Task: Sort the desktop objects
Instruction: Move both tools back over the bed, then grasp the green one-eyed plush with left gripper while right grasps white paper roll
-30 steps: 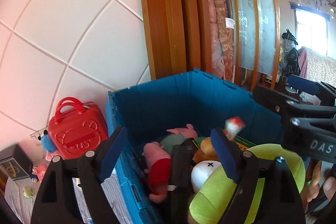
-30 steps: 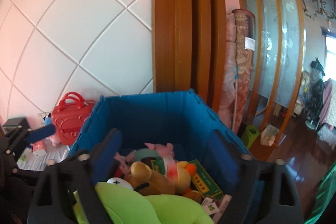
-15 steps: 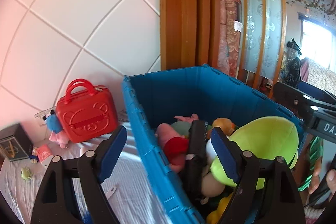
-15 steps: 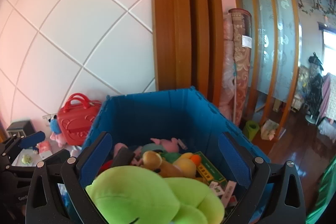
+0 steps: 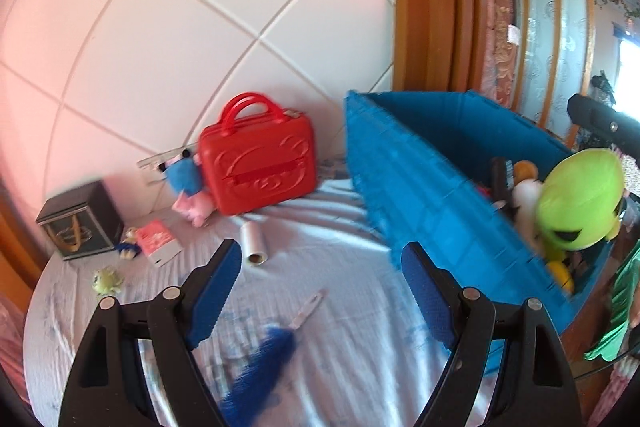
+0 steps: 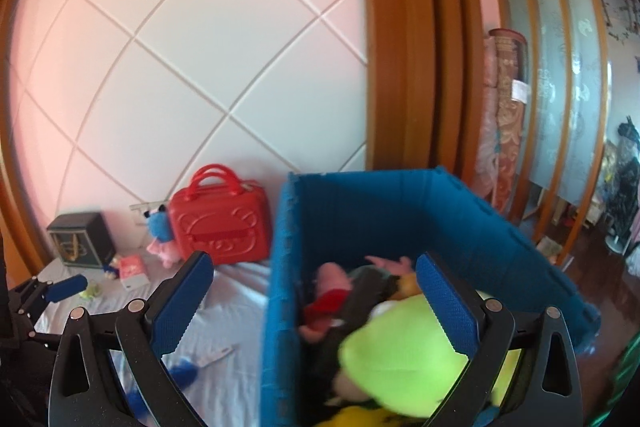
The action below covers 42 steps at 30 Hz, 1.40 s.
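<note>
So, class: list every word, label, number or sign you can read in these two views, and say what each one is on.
None can be read.
Black box: gold emblem, no legible letters.
Red case: embossed design only, no words.
Pink-and-white packet: print too small and blurred.
Rolled rug's white tag: too blurred.

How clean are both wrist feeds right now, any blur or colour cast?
Left wrist: blue duster and blue crate edge smeared, red case fairly sharp, pink cast top left. Right wrist: green plush badly motion-blurred; fisheye bends the wall lines.
</note>
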Each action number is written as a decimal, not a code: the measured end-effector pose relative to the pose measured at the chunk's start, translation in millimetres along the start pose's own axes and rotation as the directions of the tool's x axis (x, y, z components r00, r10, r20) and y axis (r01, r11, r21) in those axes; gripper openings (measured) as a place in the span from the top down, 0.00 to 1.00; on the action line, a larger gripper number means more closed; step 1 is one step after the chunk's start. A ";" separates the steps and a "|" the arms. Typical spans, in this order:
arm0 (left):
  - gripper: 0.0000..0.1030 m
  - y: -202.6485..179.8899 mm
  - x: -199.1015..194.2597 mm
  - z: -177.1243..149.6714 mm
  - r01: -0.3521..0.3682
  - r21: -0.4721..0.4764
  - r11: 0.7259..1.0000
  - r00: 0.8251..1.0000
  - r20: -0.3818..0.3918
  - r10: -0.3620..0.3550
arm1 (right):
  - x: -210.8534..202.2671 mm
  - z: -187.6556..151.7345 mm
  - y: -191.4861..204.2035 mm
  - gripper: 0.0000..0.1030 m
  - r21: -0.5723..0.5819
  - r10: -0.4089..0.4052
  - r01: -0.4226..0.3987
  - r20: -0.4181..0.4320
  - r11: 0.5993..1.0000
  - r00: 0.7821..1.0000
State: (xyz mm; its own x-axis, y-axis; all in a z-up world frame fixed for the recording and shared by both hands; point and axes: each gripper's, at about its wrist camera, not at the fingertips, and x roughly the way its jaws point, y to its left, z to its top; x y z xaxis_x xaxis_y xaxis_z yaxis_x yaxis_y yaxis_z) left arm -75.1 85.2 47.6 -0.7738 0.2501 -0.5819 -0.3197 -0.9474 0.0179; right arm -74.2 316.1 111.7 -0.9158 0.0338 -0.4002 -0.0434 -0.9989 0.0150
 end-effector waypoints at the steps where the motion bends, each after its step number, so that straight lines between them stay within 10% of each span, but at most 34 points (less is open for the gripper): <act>1: 0.20 12.9 -0.7 -5.8 -0.005 -0.009 1.000 1.000 -0.007 0.005 | 2.6 -1.8 12.0 0.00 -0.005 0.012 -0.012 -0.008 1.000 1.000; 22: 0.20 273.6 78.0 -76.9 -0.233 -0.232 0.945 0.951 -0.258 0.171 | 159.5 -41.5 198.3 0.00 -0.089 0.143 -0.176 -0.294 0.980 0.945; 35: 0.20 432.8 202.6 -139.1 -0.456 -0.286 0.843 0.829 -0.482 0.285 | 335.5 -100.5 269.6 0.00 -0.124 0.122 -0.226 -0.552 0.966 0.825; 42: 0.20 477.1 264.5 -149.2 -0.490 -0.261 0.832 0.786 -0.545 0.292 | 415.4 -141.3 276.6 0.00 -0.117 0.079 -0.209 -0.668 0.971 0.740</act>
State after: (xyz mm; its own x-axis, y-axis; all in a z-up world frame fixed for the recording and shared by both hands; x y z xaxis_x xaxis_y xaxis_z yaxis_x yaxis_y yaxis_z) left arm -350.7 -330.5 -219.2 -0.4032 -0.1890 -0.8954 0.2556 -0.9628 0.0881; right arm -410.2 49.4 -179.9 -0.4148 -0.0749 -0.9068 0.1964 -0.9805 -0.0089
